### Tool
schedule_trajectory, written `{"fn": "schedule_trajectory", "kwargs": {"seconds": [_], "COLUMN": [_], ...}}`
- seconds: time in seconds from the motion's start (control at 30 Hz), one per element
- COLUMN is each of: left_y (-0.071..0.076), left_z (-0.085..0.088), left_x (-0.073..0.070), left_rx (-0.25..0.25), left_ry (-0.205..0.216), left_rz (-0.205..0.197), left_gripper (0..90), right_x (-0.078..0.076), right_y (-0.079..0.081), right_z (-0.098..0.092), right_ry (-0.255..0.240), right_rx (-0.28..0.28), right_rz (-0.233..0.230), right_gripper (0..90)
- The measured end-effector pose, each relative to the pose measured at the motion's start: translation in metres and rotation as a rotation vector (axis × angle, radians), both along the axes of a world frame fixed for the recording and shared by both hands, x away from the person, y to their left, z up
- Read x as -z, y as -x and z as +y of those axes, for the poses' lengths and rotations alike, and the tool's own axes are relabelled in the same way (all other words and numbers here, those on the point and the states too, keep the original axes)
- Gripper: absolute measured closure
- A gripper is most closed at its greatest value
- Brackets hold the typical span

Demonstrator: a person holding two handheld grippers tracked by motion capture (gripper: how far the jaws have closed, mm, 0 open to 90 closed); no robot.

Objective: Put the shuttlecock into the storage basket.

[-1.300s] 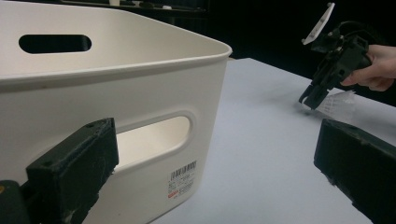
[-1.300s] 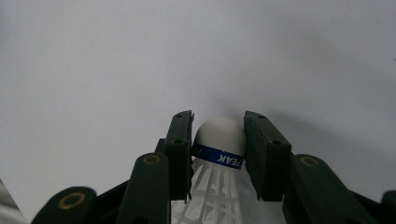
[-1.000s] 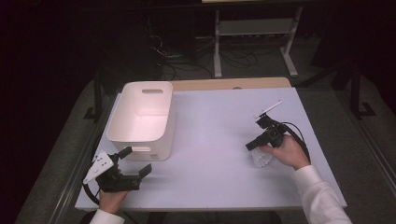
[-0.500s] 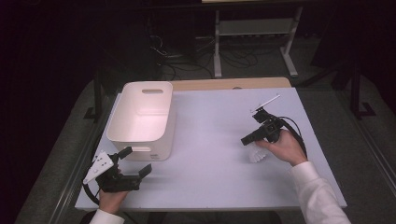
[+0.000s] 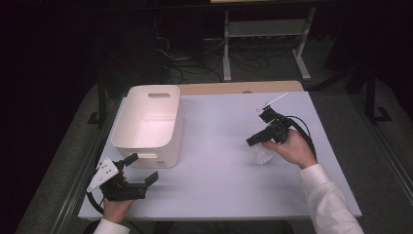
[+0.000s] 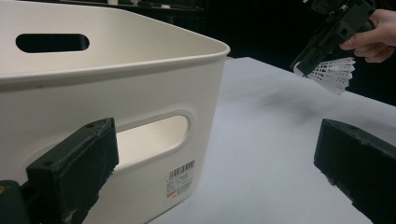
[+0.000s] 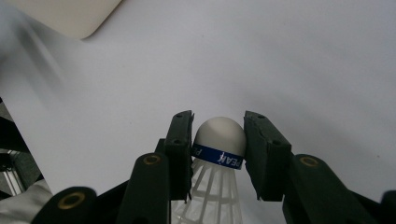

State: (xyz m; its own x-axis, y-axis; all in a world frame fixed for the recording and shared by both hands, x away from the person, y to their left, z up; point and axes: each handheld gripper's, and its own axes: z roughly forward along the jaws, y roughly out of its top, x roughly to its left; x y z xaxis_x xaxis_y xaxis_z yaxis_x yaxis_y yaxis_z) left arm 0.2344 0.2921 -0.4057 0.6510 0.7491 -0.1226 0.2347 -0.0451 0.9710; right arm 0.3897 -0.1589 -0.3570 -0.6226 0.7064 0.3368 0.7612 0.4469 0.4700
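A white plastic shuttlecock (image 7: 219, 135) with a blue band around its cork hangs a little above the white table (image 5: 219, 170) at the right. My right gripper (image 7: 218, 126) is shut on its cork, skirt toward the hand. In the high view the right gripper (image 5: 253, 141) points left and the shuttlecock (image 5: 263, 156) hangs under it. From the left gripper view the shuttlecock (image 6: 337, 74) shows at the upper right, off the table. My left gripper (image 5: 142, 168) rests open at the front left, its jaws wide apart with nothing between them, just in front of the white bin (image 5: 173, 131).
The white bin (image 6: 116, 93) has handle slots and a barcode label on its near wall, and looks empty inside. A wooden strip (image 5: 234, 87) runs along the table's far edge. Dark floor, cables and a metal stand (image 5: 263, 34) lie beyond.
My right gripper has risen a little with the shuttlecock, lifting it off the table. The left gripper has stayed where it was.
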Motion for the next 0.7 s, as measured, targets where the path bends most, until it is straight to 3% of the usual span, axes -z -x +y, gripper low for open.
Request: {"fn": "schedule_trajectory", "kwargs": {"seconds": [0.7], "left_y": [0.0], "left_z": [0.0], "left_x": [0.0], "left_rx": [0.005], "left_ry": [-0.002], "left_rz": [0.0], "left_gripper": [0.0], "right_x": [-0.018], "right_y": [-0.005], "right_z": [0.017], "right_ry": [-0.026], "right_rx": [-0.017], "right_rz": [-0.034], "right_gripper": [62.3]}}
